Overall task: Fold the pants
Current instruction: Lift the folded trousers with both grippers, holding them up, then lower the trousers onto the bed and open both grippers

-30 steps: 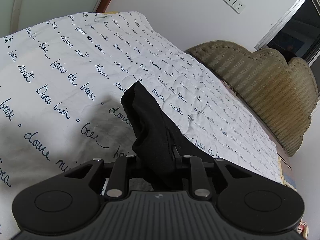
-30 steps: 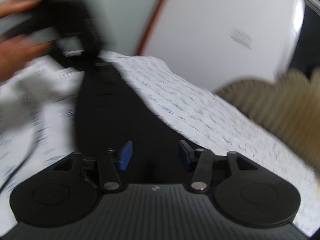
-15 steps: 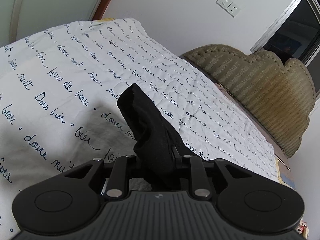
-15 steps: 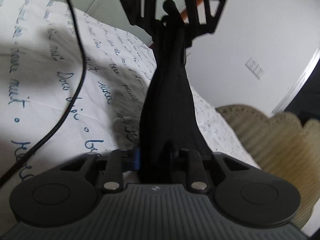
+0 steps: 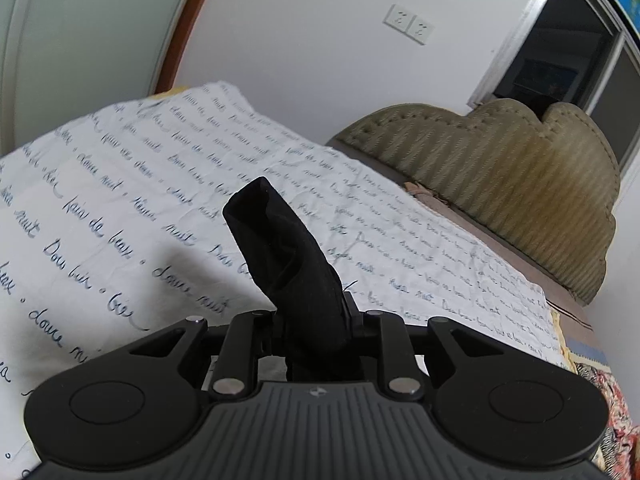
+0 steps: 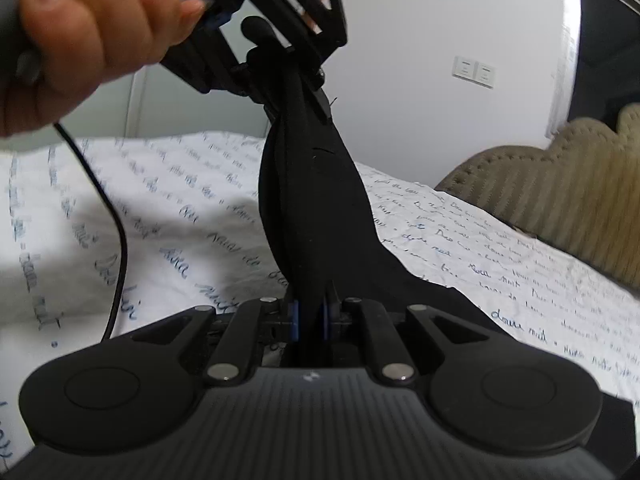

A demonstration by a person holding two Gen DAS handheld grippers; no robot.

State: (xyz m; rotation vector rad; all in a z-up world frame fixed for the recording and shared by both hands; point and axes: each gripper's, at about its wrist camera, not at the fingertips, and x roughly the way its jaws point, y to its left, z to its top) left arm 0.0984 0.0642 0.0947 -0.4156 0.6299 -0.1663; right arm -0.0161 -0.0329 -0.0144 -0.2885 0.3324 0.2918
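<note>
The black pants (image 6: pixel 312 200) hang stretched between the two grippers above the bed sheet (image 6: pixel 180 216), off its surface. The right gripper (image 6: pixel 310 320) is clamped on one bunched end, blue pads pressing the cloth. The left gripper (image 5: pixel 316 316), held in a hand (image 6: pixel 80 28), grips the other end, a fabric tip (image 5: pixel 260 208) poking out. A padded headboard (image 5: pixel 500 184) borders the bed's far edge.

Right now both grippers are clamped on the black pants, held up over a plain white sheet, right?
Not quite: the sheet is white but covered in blue handwriting, as the left wrist view shows. The rest holds: the left gripper and right gripper are both shut on the black pants, held up over it.
</note>
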